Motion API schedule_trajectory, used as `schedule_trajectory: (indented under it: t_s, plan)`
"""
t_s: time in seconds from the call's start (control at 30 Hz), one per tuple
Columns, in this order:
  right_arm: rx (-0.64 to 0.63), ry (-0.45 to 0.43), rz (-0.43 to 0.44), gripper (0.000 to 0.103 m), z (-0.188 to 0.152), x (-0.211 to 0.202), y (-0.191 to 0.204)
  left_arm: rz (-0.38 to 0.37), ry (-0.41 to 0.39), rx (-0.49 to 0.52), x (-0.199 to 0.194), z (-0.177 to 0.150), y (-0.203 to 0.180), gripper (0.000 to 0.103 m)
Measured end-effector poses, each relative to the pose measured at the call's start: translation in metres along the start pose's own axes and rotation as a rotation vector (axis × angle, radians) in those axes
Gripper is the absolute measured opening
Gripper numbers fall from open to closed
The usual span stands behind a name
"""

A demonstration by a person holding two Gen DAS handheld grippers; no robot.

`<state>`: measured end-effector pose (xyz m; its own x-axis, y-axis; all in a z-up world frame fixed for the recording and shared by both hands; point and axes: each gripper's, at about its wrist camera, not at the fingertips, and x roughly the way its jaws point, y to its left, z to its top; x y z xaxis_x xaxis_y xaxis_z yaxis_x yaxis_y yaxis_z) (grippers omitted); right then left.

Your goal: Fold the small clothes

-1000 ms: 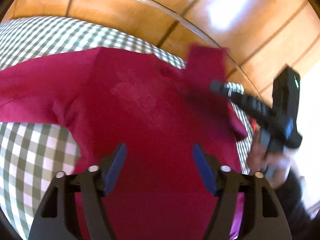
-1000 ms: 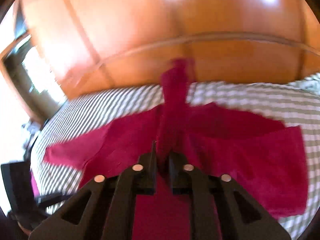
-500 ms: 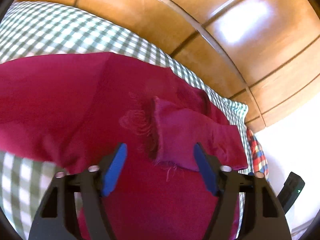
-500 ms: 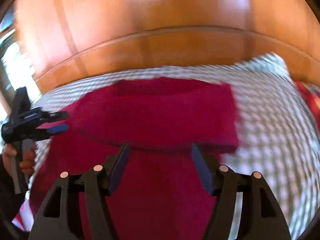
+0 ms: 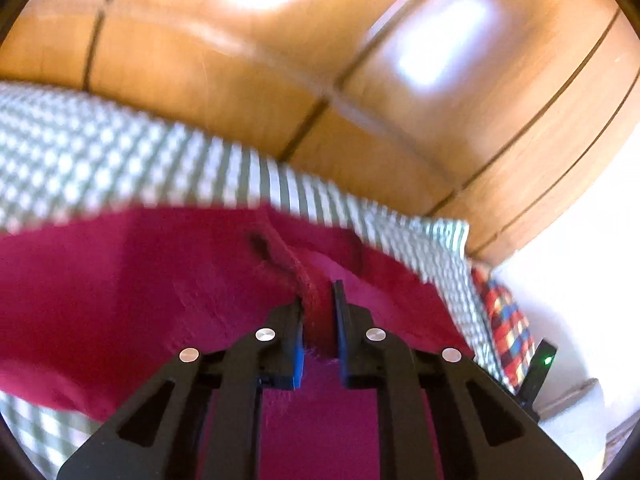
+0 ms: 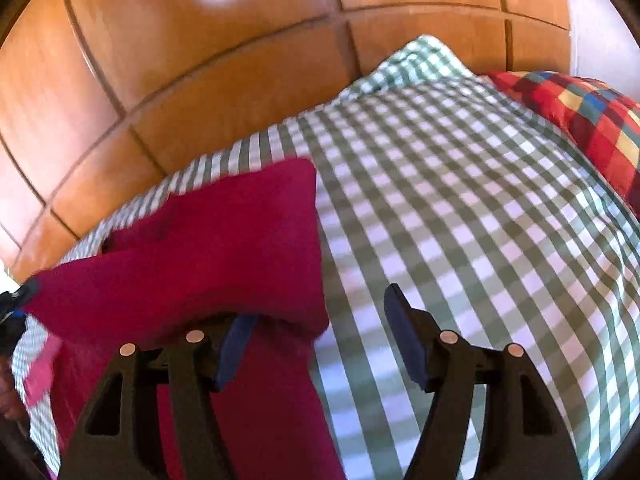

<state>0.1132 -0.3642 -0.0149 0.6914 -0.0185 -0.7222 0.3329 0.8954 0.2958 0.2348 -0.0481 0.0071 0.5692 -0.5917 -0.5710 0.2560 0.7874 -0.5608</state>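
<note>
No writing is seen; the left gripper is closing on a magenta garment fold, apparently pinched; the right gripper is held apart.

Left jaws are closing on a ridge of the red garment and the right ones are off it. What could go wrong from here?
1. The left gripper is closing on only a narrow ridge of the garment; a pull might slip it free.
2. That pinch may catch several layers, so lifting could drag the folded flap open.
3. The right gripper is open, pinning nothing, so the garment may slide on the checked sheet.
</note>
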Motion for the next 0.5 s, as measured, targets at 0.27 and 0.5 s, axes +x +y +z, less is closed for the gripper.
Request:
schedule_trajectory:
  t_s: [0.27, 0.5]
  plan:
    - [-0.041, 0.073, -0.058, 0.066, -0.023, 0.032, -0.001, 0.290, 0.135, 0.021, 0.030, -0.036, 0.060, 0.011]
    - [-0.112, 0.100, -0.114, 0.078, -0.025, 0.017, 0.004, 0.300, 0.125, -0.009, 0.025, -0.042, 0.068, 0.011]
